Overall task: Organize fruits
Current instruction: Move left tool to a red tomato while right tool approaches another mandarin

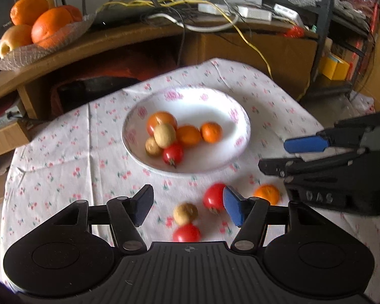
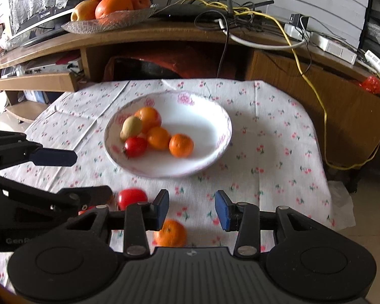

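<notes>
Spread, empty left gripper (image 1: 187, 206) low in frame, loose brown longan (image 1: 185, 213) just beyond, between its fingertips.

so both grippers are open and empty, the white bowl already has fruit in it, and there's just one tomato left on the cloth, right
Not quite: two tomatoes remain on the cloth, one beside the left gripper fingertip and another nearer, as the left wrist view shows. The rest holds: the right gripper is also open and empty, and the white bowl already holds fruit.
</notes>
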`<state>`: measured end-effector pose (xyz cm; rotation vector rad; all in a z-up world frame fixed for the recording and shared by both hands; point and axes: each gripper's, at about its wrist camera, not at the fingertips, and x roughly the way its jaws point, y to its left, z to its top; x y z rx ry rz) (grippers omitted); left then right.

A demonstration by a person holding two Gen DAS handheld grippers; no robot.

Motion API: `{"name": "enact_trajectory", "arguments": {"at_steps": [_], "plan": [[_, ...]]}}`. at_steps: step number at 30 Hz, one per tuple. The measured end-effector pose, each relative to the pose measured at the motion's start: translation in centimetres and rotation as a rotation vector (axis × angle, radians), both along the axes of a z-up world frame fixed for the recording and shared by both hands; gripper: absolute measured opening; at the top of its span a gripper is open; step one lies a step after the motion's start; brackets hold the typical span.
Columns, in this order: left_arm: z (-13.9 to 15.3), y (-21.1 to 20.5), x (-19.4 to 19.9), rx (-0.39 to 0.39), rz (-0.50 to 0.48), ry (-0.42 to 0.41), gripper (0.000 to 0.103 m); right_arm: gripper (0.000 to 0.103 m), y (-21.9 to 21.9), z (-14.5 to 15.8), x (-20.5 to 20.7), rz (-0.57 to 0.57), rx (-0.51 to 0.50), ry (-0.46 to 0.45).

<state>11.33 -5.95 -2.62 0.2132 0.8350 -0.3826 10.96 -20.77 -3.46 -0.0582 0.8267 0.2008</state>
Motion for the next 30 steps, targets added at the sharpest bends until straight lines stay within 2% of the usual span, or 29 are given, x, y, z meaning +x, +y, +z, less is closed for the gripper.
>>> {"name": "enact_trajectory", "arguments": {"at_steps": [9,16,22,30], "plan": [[-2.9,0.6,-0.9,0.016,-0.005,0.071,0.066,0.04,0.0,-0.7,-1.6,0.035,0.019,0.033],[-4.2,0.6,-0.2,-0.003,0.017,0.105,0.054,0.04,-1.4,-1.1,-1.0,0.008,0.057,0.051],[-3.8,0.7,-0.4,-0.008,0.018,0.096,0.041,0.04,-2.1,-1.4,-0.9,0.011,0.075,0.064],[-3.0,1.1,-1.1,-0.033,-0.006,0.099,0.038,0.041,-1.3,-1.7,-1.1,0.066,0.101,0.066]]}}
